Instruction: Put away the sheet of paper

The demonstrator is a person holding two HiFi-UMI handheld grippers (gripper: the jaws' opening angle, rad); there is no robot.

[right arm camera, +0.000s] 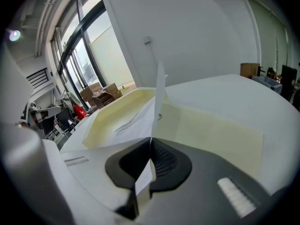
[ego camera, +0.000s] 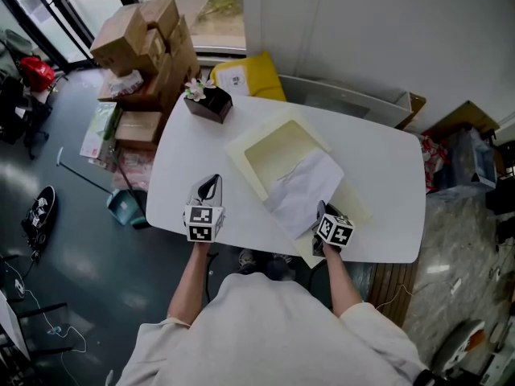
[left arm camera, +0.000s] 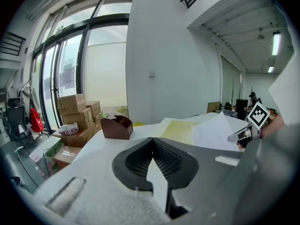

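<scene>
The person's white shirt (ego camera: 273, 328) is filling the bottom of the head view, with both bare forearms reaching forward over the near edge of the white table (ego camera: 386, 183). The right gripper (ego camera: 320, 210) is pinching the sheet of paper (ego camera: 302, 190): in the right gripper view its jaws are pressing together on the sheet's near edge (right arm camera: 151, 142), and the paper (right arm camera: 136, 121) is curling up from them. The sheet is draping over the near corner of a shallow cream box (ego camera: 278, 153), with its far part hanging inside the box and its near part lifting off the table toward the gripper. A flat cream panel (right arm camera: 211, 130) is lying just beside the box, under the paper's right side. The left gripper (ego camera: 214, 180) is hovering over bare table to the left, well apart from the paper, and its jaws (left arm camera: 152, 140) are meeting at the tips with nothing between them. A brown desk organizer (ego camera: 208, 103) is standing near the table's far left corner, and cardboard boxes (ego camera: 141, 34) are sitting stacked on the floor beyond it.
</scene>
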